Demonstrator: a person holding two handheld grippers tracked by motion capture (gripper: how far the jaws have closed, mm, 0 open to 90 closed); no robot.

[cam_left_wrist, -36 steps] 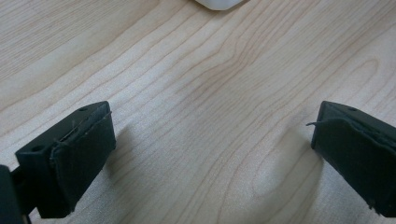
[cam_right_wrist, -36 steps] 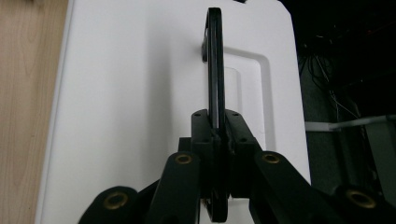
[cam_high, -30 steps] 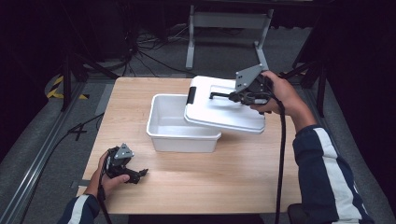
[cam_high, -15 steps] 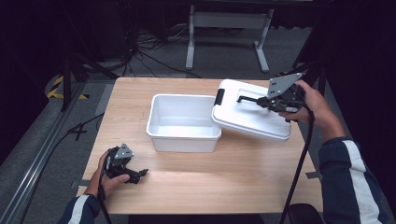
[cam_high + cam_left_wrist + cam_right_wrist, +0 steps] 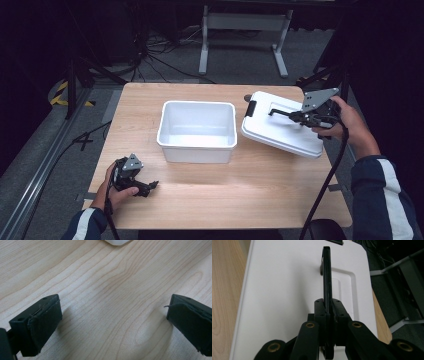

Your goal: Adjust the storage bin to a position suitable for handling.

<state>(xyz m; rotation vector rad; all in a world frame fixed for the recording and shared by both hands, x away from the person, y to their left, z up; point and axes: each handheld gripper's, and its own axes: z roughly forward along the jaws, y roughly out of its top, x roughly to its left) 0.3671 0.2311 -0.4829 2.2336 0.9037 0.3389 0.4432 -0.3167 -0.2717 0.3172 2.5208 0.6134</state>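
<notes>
Our right gripper (image 5: pixel 295 116) pinching the black handle (image 5: pixel 326 275) of the white lid (image 5: pixel 280 131), lid tilted at the table's (image 5: pixel 210 200) right, white bin (image 5: pixel 198 131) centre, our left gripper (image 5: pixel 145 186) spread, near left.

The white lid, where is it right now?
In the high view the lid is on the table's right side, just right of the open white bin, tilted, with the right gripper shut on its black handle.
</notes>
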